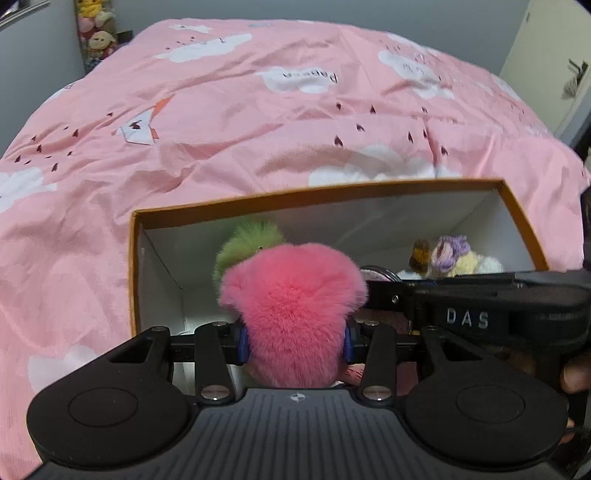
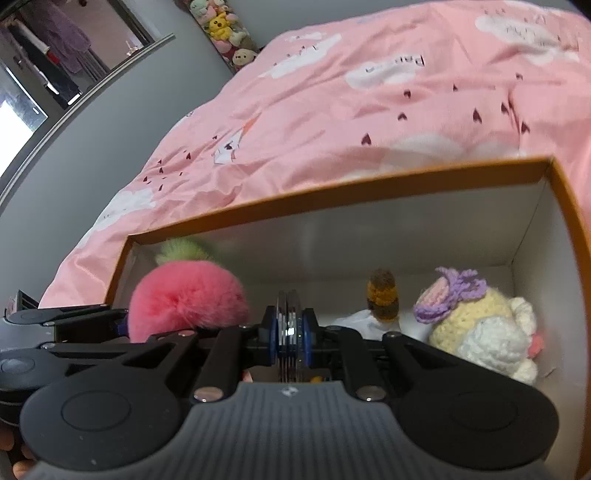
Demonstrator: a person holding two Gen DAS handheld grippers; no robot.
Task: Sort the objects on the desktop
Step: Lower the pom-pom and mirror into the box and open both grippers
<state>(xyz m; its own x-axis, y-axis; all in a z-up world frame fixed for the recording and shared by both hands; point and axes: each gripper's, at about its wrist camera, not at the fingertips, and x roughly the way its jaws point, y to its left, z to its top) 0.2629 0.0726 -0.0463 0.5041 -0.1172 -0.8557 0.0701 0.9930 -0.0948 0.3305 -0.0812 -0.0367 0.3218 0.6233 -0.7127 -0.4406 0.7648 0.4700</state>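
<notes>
- The left tool point(image 1: 293, 341) grips a pink fluffy pompom point(image 1: 291, 306) with a green tuft point(image 1: 247, 243), held over the open orange-rimmed box point(image 1: 317, 192)
- The right tool point(image 2: 290, 332) is clamped on a thin stack of round shiny discs point(image 2: 289, 317), also above the box
- In the right wrist view, a crocheted yellow-and-white toy point(image 2: 480, 325) lies inside the box at 3 o'clock, a small brown-and-yellow knitted piece point(image 2: 382, 299) just beside it
- The box rests on a bed with a pink cloud-print cover point(image 1: 258, 118)
- Plush toys point(image 2: 225, 26) are stacked at 12 o'clock, against the wall
</notes>
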